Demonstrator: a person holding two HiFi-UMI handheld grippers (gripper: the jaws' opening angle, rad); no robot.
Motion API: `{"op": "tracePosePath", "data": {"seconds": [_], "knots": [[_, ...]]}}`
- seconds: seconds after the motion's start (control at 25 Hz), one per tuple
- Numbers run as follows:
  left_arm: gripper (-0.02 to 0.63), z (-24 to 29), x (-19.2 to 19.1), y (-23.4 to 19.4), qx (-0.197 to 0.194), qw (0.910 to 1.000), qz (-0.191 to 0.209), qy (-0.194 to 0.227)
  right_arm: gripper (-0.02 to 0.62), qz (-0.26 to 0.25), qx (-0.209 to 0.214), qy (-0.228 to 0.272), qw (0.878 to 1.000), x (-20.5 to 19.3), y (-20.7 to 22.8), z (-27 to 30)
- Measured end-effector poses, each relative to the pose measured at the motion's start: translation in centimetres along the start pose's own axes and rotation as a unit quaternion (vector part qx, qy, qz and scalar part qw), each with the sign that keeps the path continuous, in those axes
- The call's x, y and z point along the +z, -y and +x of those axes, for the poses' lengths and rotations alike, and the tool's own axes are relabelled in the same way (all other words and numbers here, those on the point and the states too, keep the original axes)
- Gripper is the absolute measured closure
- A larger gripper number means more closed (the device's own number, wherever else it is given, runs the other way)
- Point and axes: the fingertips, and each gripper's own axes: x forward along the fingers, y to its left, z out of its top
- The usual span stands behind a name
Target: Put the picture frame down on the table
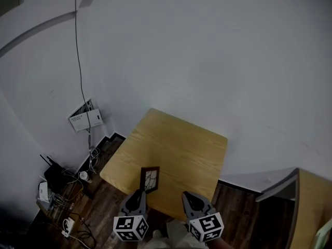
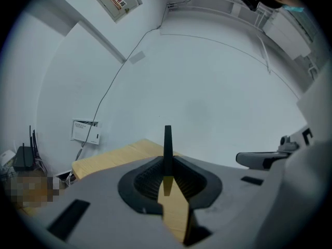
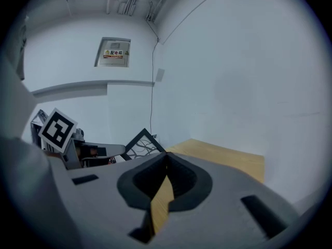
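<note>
A small dark picture frame (image 1: 150,179) with a branch pattern stands upright over the near left part of the light wooden table (image 1: 176,139). My left gripper (image 1: 140,192) is shut on its lower edge. In the left gripper view the frame (image 2: 167,144) shows edge-on as a thin dark strip pinched between the jaws. I cannot tell whether it touches the table. My right gripper (image 1: 188,196) hovers beside it at the table's near edge, shut on nothing. The right gripper view shows the frame (image 3: 141,144) tilted to its left, with the table (image 3: 223,157) ahead.
White walls close in behind the table. A white box (image 1: 85,116) with a cable hangs on the left wall. A black router (image 1: 52,173) and tangled cables lie on the dark wood floor at the left. Another wooden top (image 1: 314,201) stands at the right.
</note>
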Motion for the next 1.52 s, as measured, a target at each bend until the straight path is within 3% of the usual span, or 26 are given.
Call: {"op": "tracePosePath", "data": {"seconds": [0.48,1.0,1.52], "knots": [[0.549,6.5,-2.3,0.4,0.003,0.9990,-0.024,-0.038,0.595,0.007,0.016,-0.014,1.000,-0.1,3.9,3.8],[0.549,12.3,-3.9,0.4,0.001,0.9973,-0.025,-0.069,0.595,0.012,0.024,-0.024,0.999,-0.2,7.4,7.4],[0.538,14.6,-5.1,-2.6,0.047,0.9942,-0.034,-0.091,0.595,0.024,0.019,-0.037,0.999,-1.2,9.0,8.1]]}}
